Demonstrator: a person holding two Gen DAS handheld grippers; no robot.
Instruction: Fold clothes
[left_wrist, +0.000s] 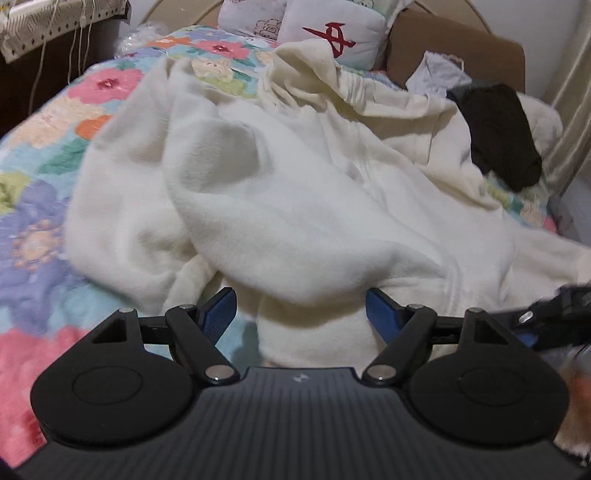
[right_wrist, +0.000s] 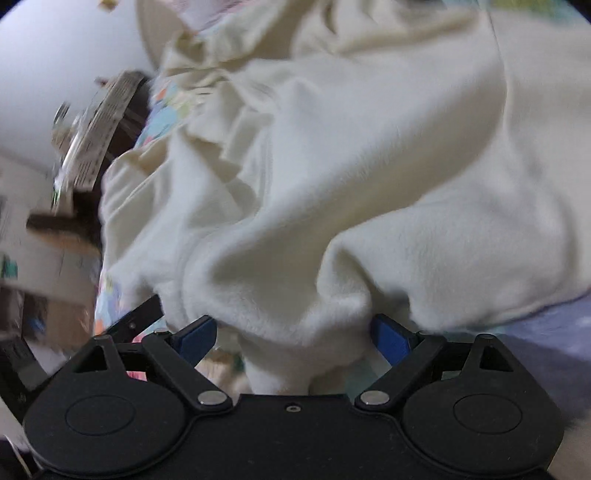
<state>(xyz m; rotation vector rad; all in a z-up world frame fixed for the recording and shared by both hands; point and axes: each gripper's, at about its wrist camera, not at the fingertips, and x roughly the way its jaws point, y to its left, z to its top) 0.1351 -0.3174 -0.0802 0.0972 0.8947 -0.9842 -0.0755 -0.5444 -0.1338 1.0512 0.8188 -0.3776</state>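
Note:
A cream fleece garment (left_wrist: 280, 177) lies crumpled across a floral bedspread (left_wrist: 40, 206). My left gripper (left_wrist: 301, 306) has its blue fingers (left_wrist: 218, 310) spread wide, and a fold of the fleece bulges between and over them. My right gripper (right_wrist: 293, 332) also has its blue fingers (right_wrist: 391, 338) spread, with a bunched fold of the same garment (right_wrist: 332, 192) hanging between them. The fingertips of both are hidden under fabric. The right gripper also shows at the right edge of the left wrist view (left_wrist: 554, 317).
A black garment (left_wrist: 498, 136) and a pale cloth (left_wrist: 439, 74) lie at the far right of the bed. White pillows (left_wrist: 332, 33) and a brown cardboard box (left_wrist: 454, 48) are at the head. A dark cabinet (left_wrist: 44, 62) stands left of the bed.

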